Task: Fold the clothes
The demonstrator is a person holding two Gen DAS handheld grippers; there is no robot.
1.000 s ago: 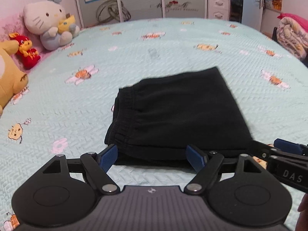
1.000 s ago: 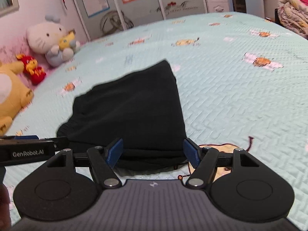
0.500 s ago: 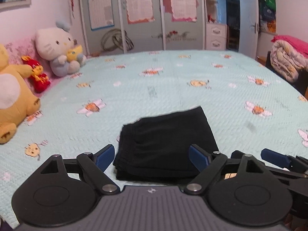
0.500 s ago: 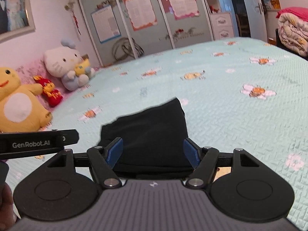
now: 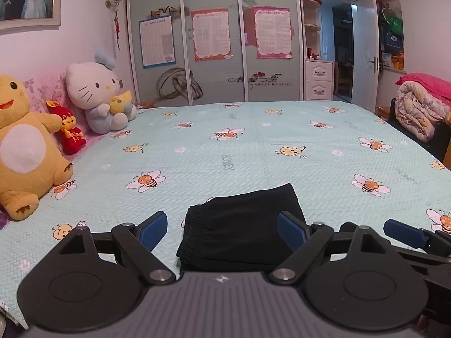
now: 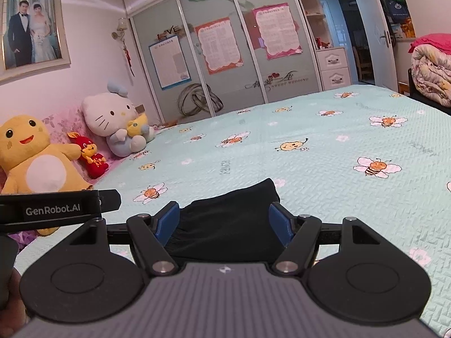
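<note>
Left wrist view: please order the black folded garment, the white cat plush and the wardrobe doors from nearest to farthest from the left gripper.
1. Black folded garment: on the bedspread just beyond the left gripper.
2. White cat plush: far left, at the bed's edge.
3. Wardrobe doors: behind the bed, on the back wall.

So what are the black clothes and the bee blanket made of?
The black clothes look like soft matte knit, maybe cotton: dull, with a gathered stretchy waistband. The bee blanket looks like quilted fabric: stitched ridges cover it and the bees look printed.
</note>
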